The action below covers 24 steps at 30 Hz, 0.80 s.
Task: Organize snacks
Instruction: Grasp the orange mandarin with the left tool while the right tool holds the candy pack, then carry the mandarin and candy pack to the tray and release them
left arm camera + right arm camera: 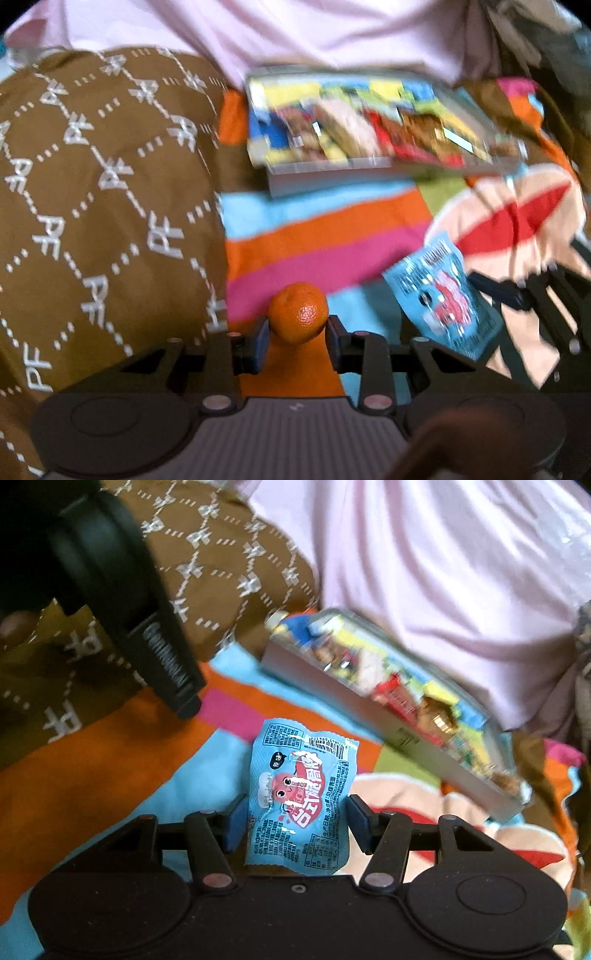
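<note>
Two claws loaded: left gripper point(297, 334) clenched on mandarin point(298, 312); right gripper point(295, 821) grasping blue snack packet point(301, 801). Snack tray point(376, 709) ahead on striped cloth point(325, 236).

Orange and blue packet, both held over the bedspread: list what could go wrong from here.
1. The orange is round and pinched only at its sides by the left tongs; it could roll free onto the striped bedspread.
2. The blue packet is slick and puffy in the right tongs; it may slip or get crushed.
3. The snack tray looks already full, so added items might spill out.
</note>
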### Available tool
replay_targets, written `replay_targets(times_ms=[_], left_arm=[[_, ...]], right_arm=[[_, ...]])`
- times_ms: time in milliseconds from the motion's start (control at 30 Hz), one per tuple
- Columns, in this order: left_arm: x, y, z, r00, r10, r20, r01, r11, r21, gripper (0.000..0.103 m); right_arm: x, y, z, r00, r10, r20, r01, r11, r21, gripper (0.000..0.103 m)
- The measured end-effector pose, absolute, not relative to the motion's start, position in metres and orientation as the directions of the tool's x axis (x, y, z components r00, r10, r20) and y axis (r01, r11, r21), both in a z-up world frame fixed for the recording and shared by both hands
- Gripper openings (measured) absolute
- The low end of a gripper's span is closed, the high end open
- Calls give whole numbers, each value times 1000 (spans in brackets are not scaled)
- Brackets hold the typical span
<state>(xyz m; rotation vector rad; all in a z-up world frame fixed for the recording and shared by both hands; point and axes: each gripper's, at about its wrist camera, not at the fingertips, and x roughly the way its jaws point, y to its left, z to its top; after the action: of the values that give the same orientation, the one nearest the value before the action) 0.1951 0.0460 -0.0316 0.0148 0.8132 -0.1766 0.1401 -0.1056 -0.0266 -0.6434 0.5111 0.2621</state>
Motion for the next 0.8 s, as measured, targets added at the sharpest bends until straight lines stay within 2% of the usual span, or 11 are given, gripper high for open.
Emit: replay_targets(times_ms=[200, 433, 667, 800], left_arm=[[225, 47, -1, 771, -181, -611, 117, 983, -143, 35], [281, 41, 20, 819, -222, -529, 112, 966, -232, 35], [323, 35, 7, 785, -276, -555, 153, 954, -257, 35], [338, 38, -6, 750, -327, -575, 164, 934, -317, 35]], right_arm=[[155, -110, -5, 911, 72, -405, -299, 793, -530, 58], [196, -126, 21, 947, 43, -317, -198, 857, -476, 59], [241, -142, 34, 955, 26, -297, -148, 906, -397, 59], [267, -148, 41, 945, 41, -324, -153, 932, -330, 59]])
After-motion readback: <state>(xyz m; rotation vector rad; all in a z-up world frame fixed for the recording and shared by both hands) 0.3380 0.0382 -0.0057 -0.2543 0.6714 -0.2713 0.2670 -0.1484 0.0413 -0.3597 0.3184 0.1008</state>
